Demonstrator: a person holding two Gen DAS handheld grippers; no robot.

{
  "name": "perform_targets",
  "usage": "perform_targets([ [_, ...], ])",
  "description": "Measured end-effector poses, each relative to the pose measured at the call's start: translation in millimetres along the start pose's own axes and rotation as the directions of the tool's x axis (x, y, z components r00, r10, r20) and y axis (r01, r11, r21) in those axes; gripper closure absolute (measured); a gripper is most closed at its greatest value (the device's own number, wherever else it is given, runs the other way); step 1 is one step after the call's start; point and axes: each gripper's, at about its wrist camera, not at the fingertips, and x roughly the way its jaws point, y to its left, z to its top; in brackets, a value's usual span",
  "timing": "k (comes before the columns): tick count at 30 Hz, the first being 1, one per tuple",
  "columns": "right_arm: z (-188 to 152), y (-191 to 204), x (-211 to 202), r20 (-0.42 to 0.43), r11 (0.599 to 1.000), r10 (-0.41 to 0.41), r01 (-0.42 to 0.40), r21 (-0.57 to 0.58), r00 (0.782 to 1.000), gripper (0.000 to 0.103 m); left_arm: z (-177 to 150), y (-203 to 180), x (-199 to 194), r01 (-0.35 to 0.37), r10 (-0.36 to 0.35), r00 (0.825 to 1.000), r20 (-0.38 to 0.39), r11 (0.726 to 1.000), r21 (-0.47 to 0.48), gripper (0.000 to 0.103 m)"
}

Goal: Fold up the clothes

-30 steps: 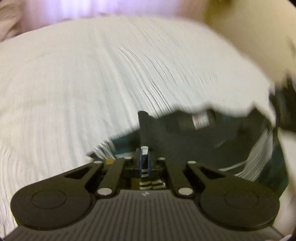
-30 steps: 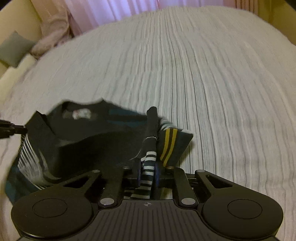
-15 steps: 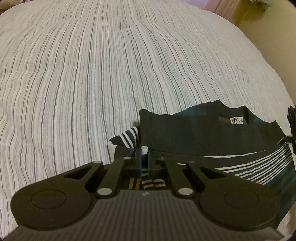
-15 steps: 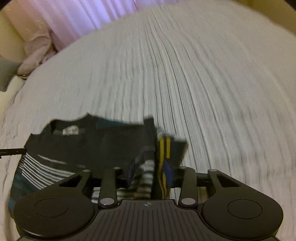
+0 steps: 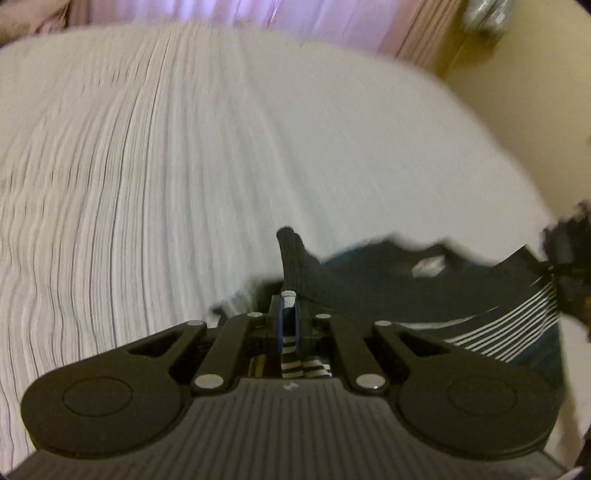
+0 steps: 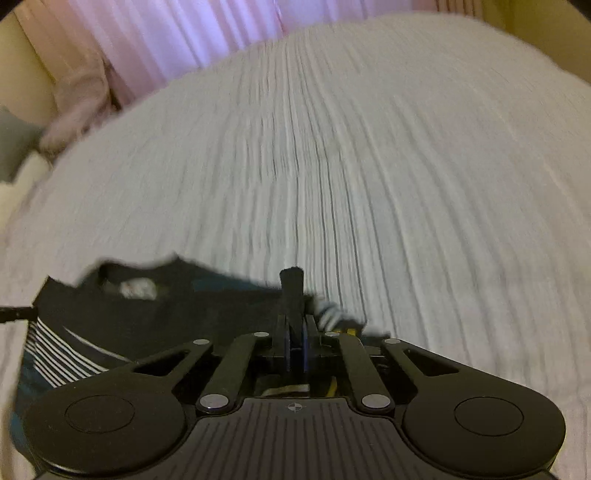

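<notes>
A dark sweater (image 5: 424, 291) with white, teal and yellow stripes hangs stretched between my two grippers over the bed. My left gripper (image 5: 287, 314) is shut on one black ribbed edge of it, which pokes up past the fingertips. The collar with its small white label (image 5: 428, 266) lies to the right. In the right wrist view the same sweater (image 6: 147, 317) spreads to the left, label (image 6: 138, 288) up. My right gripper (image 6: 294, 332) is shut on the other ribbed edge. Each gripper shows at the other view's side: the right gripper (image 5: 569, 258), the left gripper (image 6: 16, 314).
A white bedspread with thin dark stripes (image 5: 184, 166) (image 6: 369, 166) covers the bed. Pink curtains (image 6: 184, 33) hang behind it. A pale pink bundle of cloth (image 6: 81, 107) and a grey cushion (image 6: 14, 144) lie at the far left. A beige wall (image 5: 535, 92) stands at the right.
Both grippers have lifted and swung with the sweater, and both views are blurred by motion. The sweater's top edge has risen off the bed and is now taut between them.
</notes>
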Motion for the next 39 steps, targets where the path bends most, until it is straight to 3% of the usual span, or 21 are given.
perform_targets([
  [3, 12.2, 0.6, -30.3, 0.099, 1.000, 0.011, -0.009, -0.013, 0.995, 0.098, 12.7, 2.1, -6.4, -0.010, 0.010, 0.999, 0.044, 1.000, 0.000, 0.100],
  [5, 19.1, -3.7, -27.4, 0.125, 1.000, 0.011, -0.011, -0.005, 0.992, 0.098, 17.1, 9.6, 11.0, -0.034, 0.035, 0.999, 0.027, 0.999, -0.031, 0.099],
  [10, 29.2, -13.9, 18.9, 0.064, 0.999, 0.032, -0.032, 0.009, 0.997, 0.097, 7.2, 21.8, 70.8, -0.146, 0.133, 0.980, -0.145, 0.986, -0.086, 0.095],
  [12, 24.8, -15.4, 35.0, 0.005, 1.000, -0.014, 0.013, 0.018, 1.000, 0.083, -1.2, 22.2, 71.1, -0.168, 0.154, 0.977, -0.145, 0.981, -0.092, 0.086],
  [14, 17.5, -14.0, 27.6, 0.026, 0.997, -0.068, 0.068, 0.031, 0.997, 0.041, -8.7, 24.5, 53.9, -0.155, 0.141, 0.983, -0.114, 0.981, -0.121, 0.085],
  [15, 12.9, -13.8, 18.8, 0.052, 0.997, -0.062, 0.059, 0.042, 0.997, 0.036, -13.0, 26.1, 42.6, -0.148, 0.135, 0.985, -0.106, 0.981, -0.127, 0.083],
  [20, -31.9, 13.8, -35.7, 0.046, 1.000, 0.000, 0.000, -0.008, 0.999, 0.036, -47.6, 22.3, -25.4, -0.115, 0.106, 0.990, -0.090, 0.989, -0.095, 0.076],
  [26, -101.2, 61.2, -96.6, -0.017, 0.986, 0.047, -0.050, -0.160, 0.999, 0.036, -118.2, -13.8, -69.8, 0.021, -0.029, 0.982, -0.186, 0.999, -0.044, 0.066],
  [31, -168.7, 108.1, -117.2, -0.104, 0.909, 0.011, -0.053, -0.413, 0.995, 0.036, -152.8, -24.3, -56.4, 0.069, -0.078, 0.973, -0.217, 0.996, -0.051, 0.067],
  [32, -179.4, 116.3, -116.3, -0.115, 0.883, -0.003, -0.051, -0.466, 0.993, 0.036, -153.8, -27.1, -52.7, 0.073, -0.078, 0.972, -0.224, 0.997, -0.030, 0.070],
  [33, -189.8, 124.8, -114.7, -0.125, 0.852, -0.018, -0.050, -0.521, 0.992, 0.036, -154.8, -29.8, -49.1, 0.078, -0.078, 0.970, -0.231, 0.997, -0.008, 0.092],
  [34, -197.0, 132.0, -110.7, -0.130, 0.821, -0.030, -0.050, -0.568, 0.991, 0.036, -155.8, -32.6, -45.4, 0.083, -0.077, 0.968, -0.238, 0.996, 0.013, 0.099],
  [38, -218.8, 158.6, -100.8, -0.135, 0.667, -0.073, -0.052, -0.743, 0.988, 0.036, -150.5, -22.7, -64.8, 0.077, -0.052, 0.973, -0.224, 0.992, 0.102, 0.099],
  [39, -217.8, 160.3, -97.8, -0.130, 0.649, -0.077, -0.049, -0.759, 0.988, 0.036, -148.5, -11.1, -73.9, 0.071, -0.046, 0.974, -0.223, 0.992, 0.104, 0.099],
])
